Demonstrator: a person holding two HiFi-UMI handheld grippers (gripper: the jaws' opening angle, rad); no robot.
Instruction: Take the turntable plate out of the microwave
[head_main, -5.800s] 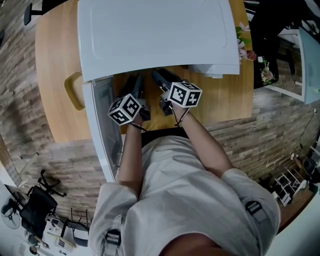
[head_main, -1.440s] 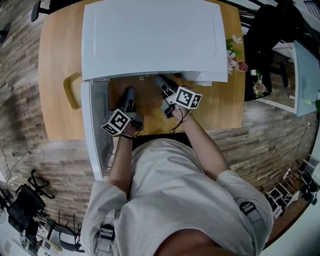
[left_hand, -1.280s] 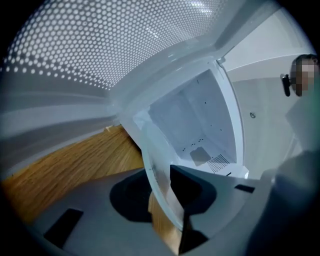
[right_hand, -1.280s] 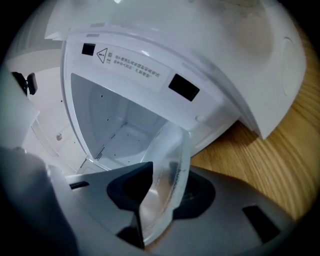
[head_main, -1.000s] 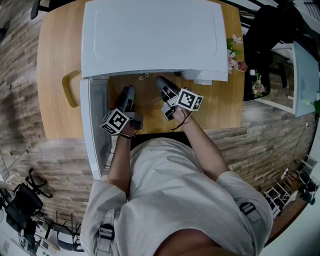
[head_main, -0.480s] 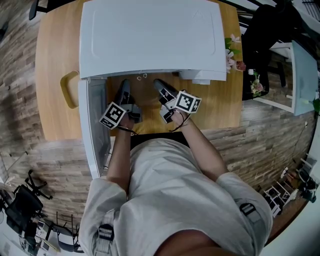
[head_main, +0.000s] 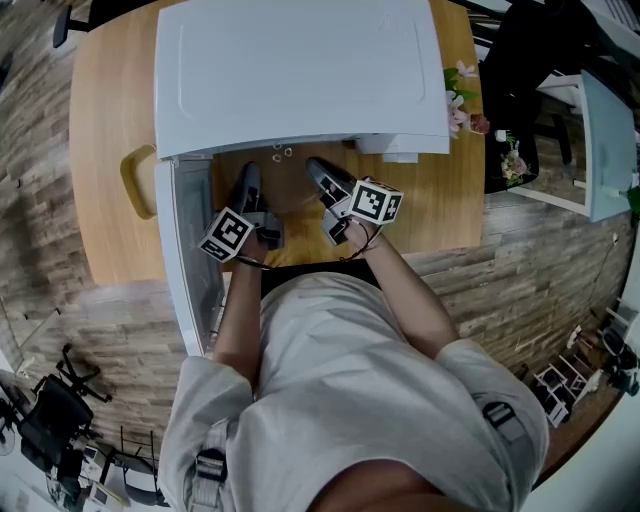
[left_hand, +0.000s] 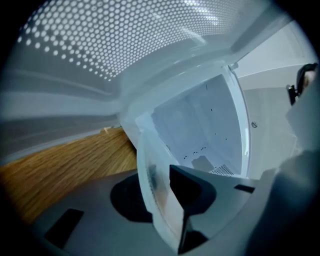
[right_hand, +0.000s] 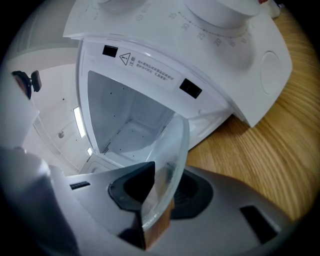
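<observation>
The clear glass turntable plate (left_hand: 152, 182) stands on edge between the jaws of my left gripper (left_hand: 167, 200), which are closing on its rim. The plate's other side (right_hand: 170, 150) sits between the jaws of my right gripper (right_hand: 157, 200), which are easing open slightly while their pads still touch the glass. Both grippers (head_main: 247, 178) (head_main: 318, 168) point at the open mouth of the white microwave (head_main: 300, 75). Its bare cavity (right_hand: 125, 120) lies just beyond the plate. The glass itself hardly shows in the head view.
The microwave door (head_main: 190, 250) hangs open at the left, close to my left gripper. The microwave stands on a wooden table (head_main: 110, 120). A yellow handled object (head_main: 140, 180) lies left of the door. Flowers (head_main: 460, 95) sit at the right, by the control knobs (right_hand: 220, 15).
My left gripper has slid a little forward toward the microwave front and its marker cube has turned slightly. The right gripper has stayed where it was.
</observation>
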